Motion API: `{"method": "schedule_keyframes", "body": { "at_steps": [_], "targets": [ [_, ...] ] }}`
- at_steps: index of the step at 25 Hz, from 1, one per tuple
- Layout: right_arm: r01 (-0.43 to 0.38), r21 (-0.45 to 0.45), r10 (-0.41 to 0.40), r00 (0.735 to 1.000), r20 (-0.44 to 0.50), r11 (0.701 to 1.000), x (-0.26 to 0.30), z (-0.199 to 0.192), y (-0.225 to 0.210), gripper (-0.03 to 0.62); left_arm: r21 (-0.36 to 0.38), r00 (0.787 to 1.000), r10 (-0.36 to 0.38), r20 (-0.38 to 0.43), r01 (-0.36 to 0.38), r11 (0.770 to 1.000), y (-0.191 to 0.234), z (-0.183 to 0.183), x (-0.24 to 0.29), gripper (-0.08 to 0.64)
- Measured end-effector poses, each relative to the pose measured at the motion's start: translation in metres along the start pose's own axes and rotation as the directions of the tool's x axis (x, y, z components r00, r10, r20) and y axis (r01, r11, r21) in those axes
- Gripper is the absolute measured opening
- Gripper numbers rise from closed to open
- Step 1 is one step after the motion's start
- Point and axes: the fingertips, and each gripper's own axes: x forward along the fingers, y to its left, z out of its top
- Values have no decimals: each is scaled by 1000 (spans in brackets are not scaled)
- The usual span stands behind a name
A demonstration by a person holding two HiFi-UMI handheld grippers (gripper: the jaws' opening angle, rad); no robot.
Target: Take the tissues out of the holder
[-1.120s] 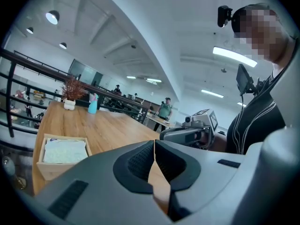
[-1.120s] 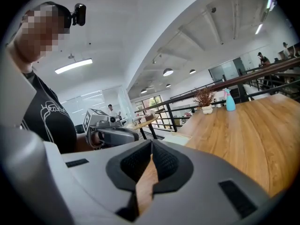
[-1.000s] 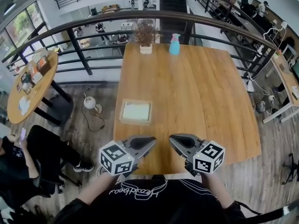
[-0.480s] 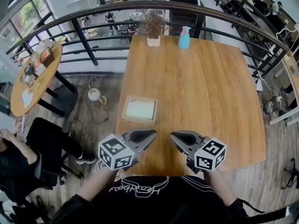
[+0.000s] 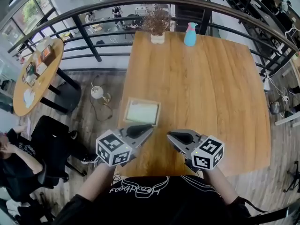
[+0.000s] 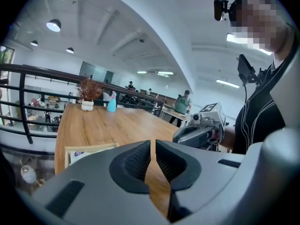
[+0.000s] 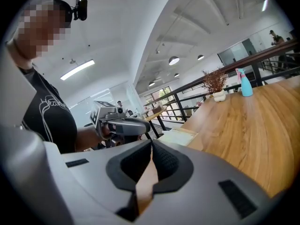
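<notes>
Shallow pale wooden rectangular holder point(image 5: 127, 111), white tissue pack point(image 5: 142, 112) lying inside: on the brown wooden table point(image 5: 211, 88), at its left edge.
Left gripper point(image 5: 151, 127): jaws closed together, nothing held, near the holder's nearer rim.
Right gripper point(image 5: 168, 134): jaws pressed together, empty, beside the left.
Blue spray bottle point(image 5: 190, 34): far edge.

Black printed T-shirt point(image 5: 140, 207) and two grey tools
White line drawing and thin white stripes on the shirt; the left tool point(image 5: 151, 127) and right tool point(image 5: 168, 135) have smooth grey shells, black ribbed pads point(image 6: 138, 162) and, behind them, cubes point(image 5: 113, 147) of black-and-white square markers
</notes>
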Motion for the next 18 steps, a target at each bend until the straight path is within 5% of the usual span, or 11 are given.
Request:
{"method": "schedule_keyframes", "body": {
  "at_steps": [7, 12, 18],
  "targets": [
    [-31, 31, 32, 999, -31, 999, 22, -12, -14, 18, 50, 997, 72, -37, -70, 996, 48, 5, 6, 37],
    [-26, 40, 28, 999, -45, 999, 29, -13, -33, 18, 169, 981, 77, -179, -47, 985, 63, -7, 21, 173],
    [-27, 66, 30, 998, -55, 997, 41, -14, -54, 18, 358, 933, 105, -343, 27, 933, 79, -29, 44, 315]
  ]
}}
